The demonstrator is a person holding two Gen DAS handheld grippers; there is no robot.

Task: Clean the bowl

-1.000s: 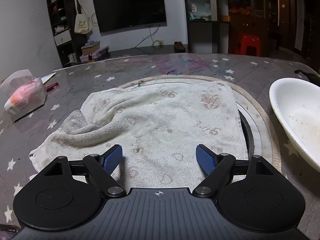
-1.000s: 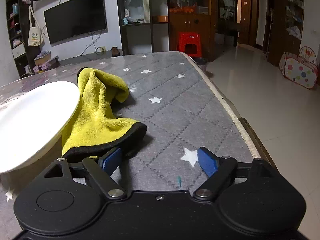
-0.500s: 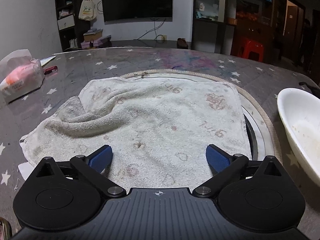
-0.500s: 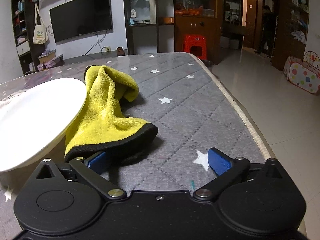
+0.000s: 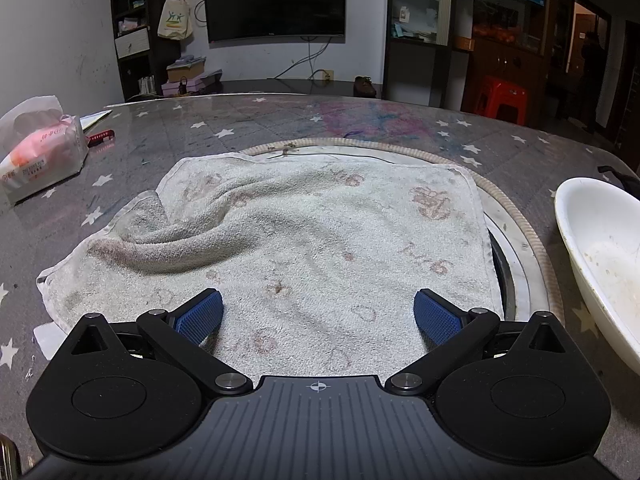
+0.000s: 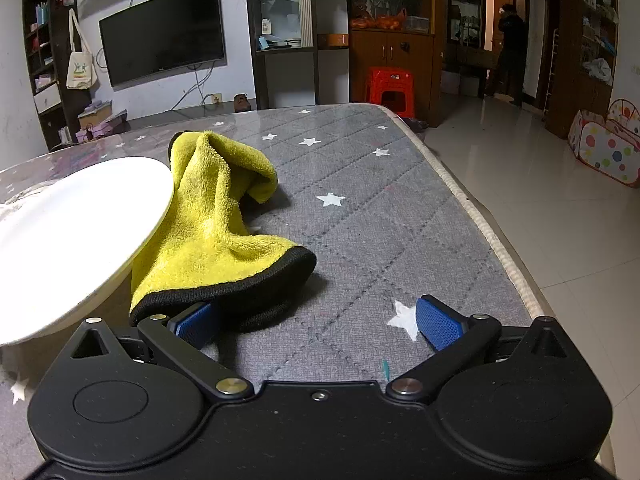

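Both my jaws just spread wide, holding nothing: left gripper (image 5: 318, 314) over the white towel (image 5: 312, 240), right gripper (image 6: 318, 318) by the yellow cloth (image 6: 212, 232). The dirty bowl (image 5: 600, 264) sits between them, so the cloth grab is next.

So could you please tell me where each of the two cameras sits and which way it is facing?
Left wrist: sits on the left gripper, angled down across the table at the white towel; both blue fingers show, spread open and empty.
Right wrist: sits on the right gripper, angled down toward the yellow cloth near the table's edge; its open fingers show.
Shared: the white bowl, the star-patterned table, the wall television and the red stool.
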